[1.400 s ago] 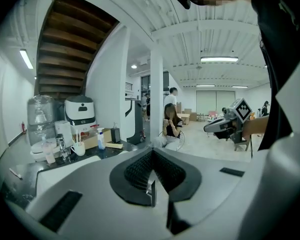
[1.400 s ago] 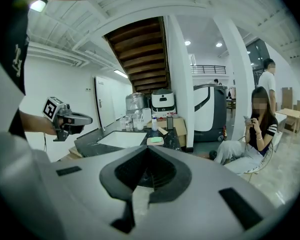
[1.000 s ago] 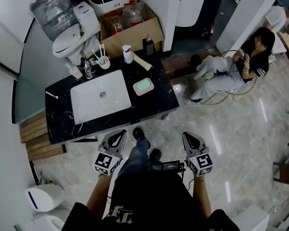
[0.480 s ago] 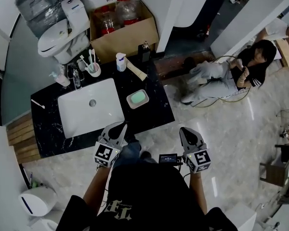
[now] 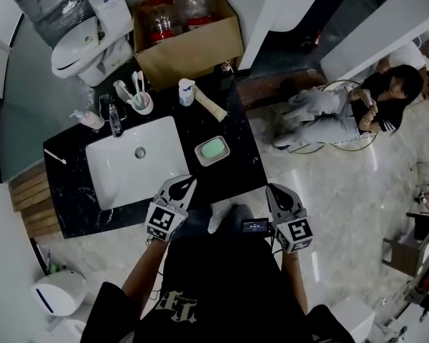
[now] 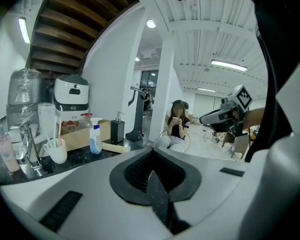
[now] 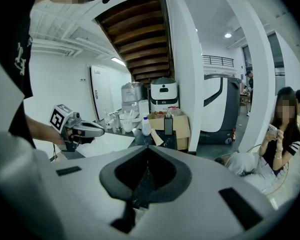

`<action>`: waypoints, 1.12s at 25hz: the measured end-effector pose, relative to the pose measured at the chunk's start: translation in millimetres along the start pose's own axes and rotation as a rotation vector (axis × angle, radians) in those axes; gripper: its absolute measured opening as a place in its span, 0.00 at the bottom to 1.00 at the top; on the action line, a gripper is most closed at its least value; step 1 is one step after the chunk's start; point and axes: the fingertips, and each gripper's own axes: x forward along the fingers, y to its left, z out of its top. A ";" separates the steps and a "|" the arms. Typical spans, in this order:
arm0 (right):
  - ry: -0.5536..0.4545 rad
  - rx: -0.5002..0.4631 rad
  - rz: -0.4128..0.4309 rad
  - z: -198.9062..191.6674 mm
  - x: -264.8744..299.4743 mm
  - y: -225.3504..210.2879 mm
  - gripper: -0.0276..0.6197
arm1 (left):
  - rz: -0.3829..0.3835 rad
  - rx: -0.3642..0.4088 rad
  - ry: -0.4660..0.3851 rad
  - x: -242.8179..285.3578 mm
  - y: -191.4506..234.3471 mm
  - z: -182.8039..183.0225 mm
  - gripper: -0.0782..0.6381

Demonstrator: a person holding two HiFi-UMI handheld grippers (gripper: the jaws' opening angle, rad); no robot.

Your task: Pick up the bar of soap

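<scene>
Black marble counter (image 5: 237, 171) in a washroom set-up, with pale floor around it.

1. Bar of soap (image 5: 212, 149): pale green, lying flat in a white soap dish (image 5: 200, 158) on the counter, just right of the sink (image 5: 114, 181). Untouched.
2. Beyond the dish: a wooden piece (image 5: 209, 106) lying on the counter, a small white bottle (image 5: 186, 91), and a cup of toothbrushes (image 5: 144, 104) by the tap.
3. My left gripper (image 5: 186, 183): clenched on nothing, pads meeting. Its tip sits over the counter's front edge, nearer the soap than the other.
4. My right gripper (image 5: 274, 192): pads likewise pressed together and empty, held over the floor off the counter's right corner, well apart from the dish.
5. Surroundings: a cardboard box (image 5: 193, 48) behind the counter and a seated person (image 5: 357, 109) far right.

Step in hand, as I judge it: the approach, with no reach for the soap begun. The next move calls for spreading one pair of jaws, bringing them forward and down over the dish, and straddling the bar across its narrow sides. The bar may be slick and the dish rim leaves little room, so I must close squarely.
</scene>
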 end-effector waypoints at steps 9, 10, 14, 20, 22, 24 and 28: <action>-0.018 -0.016 0.086 13.1 29.6 -29.6 0.05 | 0.051 -0.027 0.038 35.7 3.4 -10.1 0.12; -0.021 -0.021 0.101 13.0 30.9 -35.3 0.05 | 0.059 -0.035 0.038 40.8 2.3 -9.0 0.12; -0.023 -0.022 0.142 11.0 34.9 -63.9 0.06 | 0.094 -0.052 0.020 63.1 -6.4 2.7 0.12; -0.029 -0.035 0.175 17.7 40.8 -103.9 0.05 | 0.137 -0.036 0.026 93.8 -13.2 15.0 0.12; -0.034 -0.037 0.167 21.0 40.6 -115.8 0.05 | 0.135 -0.031 0.027 103.0 -14.1 17.0 0.12; -0.035 -0.031 0.158 20.9 40.9 -123.1 0.06 | 0.133 -0.024 0.027 110.1 -13.3 18.6 0.12; -0.033 -0.017 0.153 20.4 40.5 -125.0 0.05 | 0.130 -0.028 0.046 118.0 -7.5 15.7 0.12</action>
